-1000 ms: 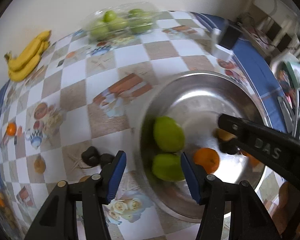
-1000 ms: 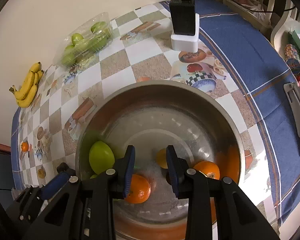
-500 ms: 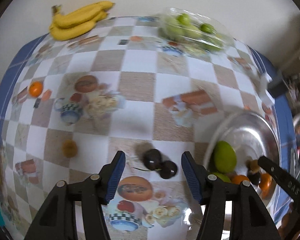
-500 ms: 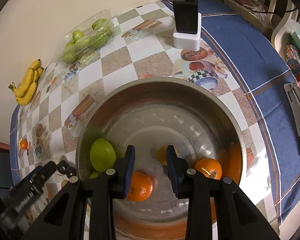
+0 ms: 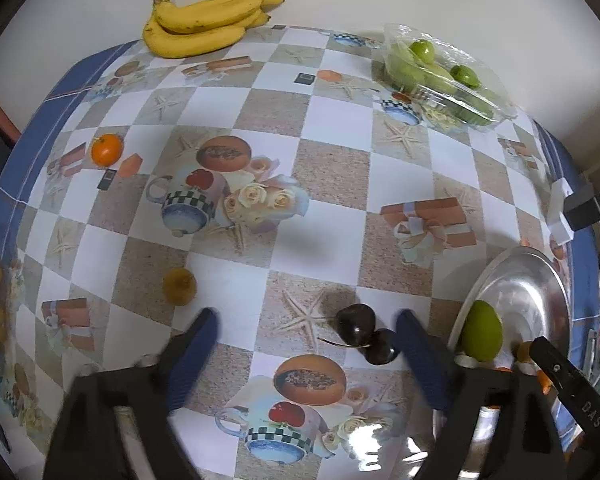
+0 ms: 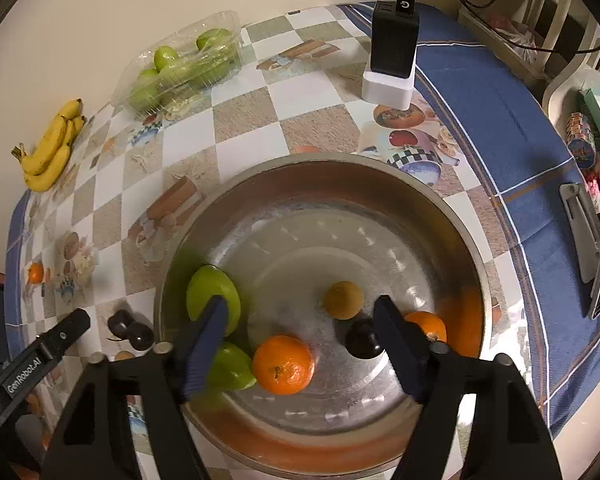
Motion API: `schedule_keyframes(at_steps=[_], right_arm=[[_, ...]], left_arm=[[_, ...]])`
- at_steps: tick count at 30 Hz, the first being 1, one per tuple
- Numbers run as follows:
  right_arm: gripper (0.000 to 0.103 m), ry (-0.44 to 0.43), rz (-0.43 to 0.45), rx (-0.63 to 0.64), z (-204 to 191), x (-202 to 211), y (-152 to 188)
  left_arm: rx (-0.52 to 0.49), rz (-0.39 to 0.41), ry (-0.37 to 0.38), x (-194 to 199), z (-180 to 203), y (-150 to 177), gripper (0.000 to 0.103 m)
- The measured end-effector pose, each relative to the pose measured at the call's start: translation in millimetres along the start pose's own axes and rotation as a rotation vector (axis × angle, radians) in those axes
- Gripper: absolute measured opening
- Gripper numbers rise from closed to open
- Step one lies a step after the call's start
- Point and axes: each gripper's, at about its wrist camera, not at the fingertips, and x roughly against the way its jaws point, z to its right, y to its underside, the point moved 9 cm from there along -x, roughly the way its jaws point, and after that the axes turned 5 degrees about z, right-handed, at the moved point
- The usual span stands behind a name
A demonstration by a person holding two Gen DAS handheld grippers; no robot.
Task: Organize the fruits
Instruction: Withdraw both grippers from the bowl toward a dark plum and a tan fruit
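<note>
step: L gripper (image 5: 304, 336) spread wide, jaws just opened, over two dark cherries (image 5: 366, 334) on desk (image 5: 332, 168), lower centre; R gripper (image 6: 300, 320) also just opened, empty, above bowl (image 6: 452, 216)
next: prob. centre jaws on cherries; pinch gently; carry to bowl at right
surface: checkered oilcloth; bananas (image 5: 204, 20) top left, by wall

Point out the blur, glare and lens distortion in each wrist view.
Left wrist view: the left gripper, its jaws just opened, is motion-smeared; glare whitens the tablecloth near the bottom; fisheye bulges the checks. Right wrist view: the right gripper fingers are slightly smeared; the steel bowl shows bright streaks; edges curve and darken.
</note>
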Motion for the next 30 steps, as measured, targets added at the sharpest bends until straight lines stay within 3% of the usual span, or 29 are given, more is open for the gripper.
schedule_keyframes(at_steps=[3, 6, 7, 22, 26, 30], right_arm=[[0.079, 0.001, 0.001, 0.003, -0.1, -0.3, 0.0], [0.097, -0.001, 0.024, 0.007, -1.0, 2.5, -2.2], [0.099, -0.004, 0.034, 0.009, -2.0, 4.0, -3.1], [0.099, -0.057, 0.069, 0.119, -37.2, 17.6, -6.4], [0.099, -0.120, 0.079, 0.166, -59.6, 22.0, -3.0], [0.099, -0.108, 0.100, 0.216, -78.9, 26.8, 0.1]], left_arm=[[-0.004, 0.019, -0.016, 1.5, -3.5, -2.5, 0.103], [0.000, 0.045, -0.026, 4.9, -8.7, -6.0, 0.103], [0.003, 0.054, -0.030, 6.4, -10.9, -7.4, 0.103], [-0.039, 0.167, -0.068, 32.9, -37.6, -25.4, 0.103], [-0.012, 0.182, -0.065, 36.2, -50.1, -27.9, 0.103], [0.007, 0.209, -0.089, 41.8, -69.2, -32.5, 0.103]])
